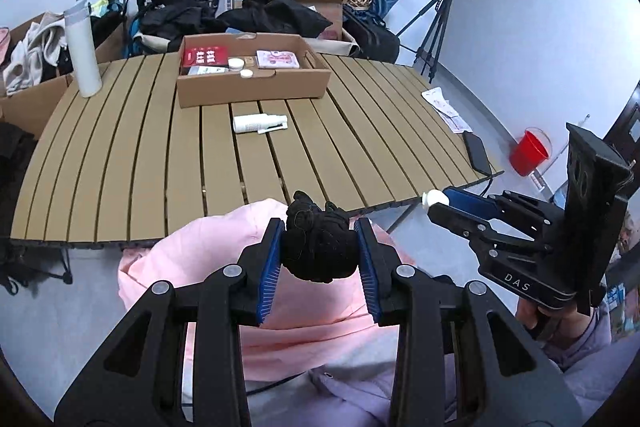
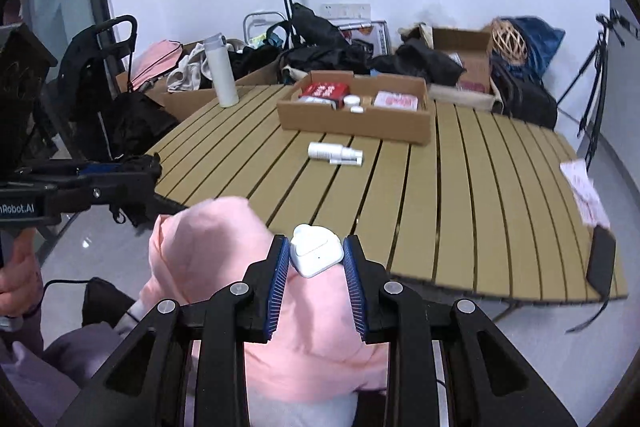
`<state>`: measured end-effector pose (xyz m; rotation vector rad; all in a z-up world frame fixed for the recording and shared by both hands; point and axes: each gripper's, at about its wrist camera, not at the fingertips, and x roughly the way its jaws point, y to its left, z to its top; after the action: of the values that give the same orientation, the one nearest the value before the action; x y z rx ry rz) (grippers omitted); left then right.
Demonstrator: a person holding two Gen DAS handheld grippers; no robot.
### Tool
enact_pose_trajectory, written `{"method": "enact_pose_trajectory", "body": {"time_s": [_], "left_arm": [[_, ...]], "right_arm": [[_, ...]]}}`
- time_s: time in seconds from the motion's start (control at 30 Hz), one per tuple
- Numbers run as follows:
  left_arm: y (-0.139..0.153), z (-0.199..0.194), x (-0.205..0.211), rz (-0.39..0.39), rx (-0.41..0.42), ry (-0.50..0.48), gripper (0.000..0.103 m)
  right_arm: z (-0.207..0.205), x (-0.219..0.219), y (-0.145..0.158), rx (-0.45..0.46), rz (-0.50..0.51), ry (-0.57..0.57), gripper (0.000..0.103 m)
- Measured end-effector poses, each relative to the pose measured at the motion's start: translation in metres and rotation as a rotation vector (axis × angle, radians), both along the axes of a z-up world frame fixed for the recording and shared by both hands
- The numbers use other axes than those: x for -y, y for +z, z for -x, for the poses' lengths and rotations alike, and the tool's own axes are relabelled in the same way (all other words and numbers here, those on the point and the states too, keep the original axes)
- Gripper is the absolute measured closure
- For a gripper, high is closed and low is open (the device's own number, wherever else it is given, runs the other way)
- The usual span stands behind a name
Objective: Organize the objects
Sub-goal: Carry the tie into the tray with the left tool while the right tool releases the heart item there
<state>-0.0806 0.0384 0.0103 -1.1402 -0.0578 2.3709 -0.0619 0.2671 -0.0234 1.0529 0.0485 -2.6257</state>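
1. I have my left gripper (image 1: 319, 247) clamped on a black knitted bundle (image 1: 318, 247), possibly a rolled glove or sock; the fisheye blur stops me saying which. It hangs short of the near edge of the table (image 1: 120, 155), over pink cloth (image 1: 224, 267).
2. My right gripper (image 2: 316, 257) is clamped on a small white case (image 2: 316, 255), also short of the table's near edge.
3. The cardboard box (image 1: 248, 87) sits toward the far side of the table, already holding a red packet (image 1: 204, 57) and small white jars. I judge both items belong there.
4. A white spray bottle (image 1: 258, 123) lies on the table just in front of the box, squarely on my approach.
5. Risks: the smooth case could squirt out of the pads; the soft bundle could sag loose; a low pass could knock the bottle rolling; both grippers converging on the box could collide.
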Motion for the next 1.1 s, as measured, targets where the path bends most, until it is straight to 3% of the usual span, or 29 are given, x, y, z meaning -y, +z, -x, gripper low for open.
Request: {"method": "enact_pose_trajectory", "body": {"time_s": [0.13,0.33,0.53,0.63,0.73,0.87,0.97,1.1], "left_arm": [[0.003,-0.002,-0.001,0.001,-0.015,0.002,0.071],[-0.011,0.012,-0.003,-0.005,0.03,-0.002,0.071],[-0.002,0.067,-0.013,-0.005,0.015,-0.004,0.071],[0.012,0.117,-0.018,-0.039,0.012,-0.015,0.071],[0.018,0.178,-0.022,-0.095,0.088,-0.038,0.071],[0.017,0.256,-0.04,-0.056,0.097,-0.031,0.071],[-0.016,0.323,-0.053,-0.029,0.169,0.0,0.071],[-0.079,0.385,-0.064,-0.007,0.297,0.03,0.071]], "right_arm": [[-0.001,-0.007,0.003,-0.018,0.025,-0.01,0.072],[0.007,-0.012,0.001,-0.01,0.039,-0.021,0.072],[0.044,-0.018,0.013,-0.02,0.033,-0.013,0.072],[0.082,-0.018,0.03,-0.044,0.045,0.008,0.072],[0.136,-0.02,0.044,-0.03,0.096,0.049,0.072],[0.218,-0.016,0.049,0.008,0.12,0.056,0.072],[0.286,-0.011,0.037,0.079,0.157,0.049,0.072],[0.372,-0.001,-0.008,0.192,0.1,0.02,0.072]]}}
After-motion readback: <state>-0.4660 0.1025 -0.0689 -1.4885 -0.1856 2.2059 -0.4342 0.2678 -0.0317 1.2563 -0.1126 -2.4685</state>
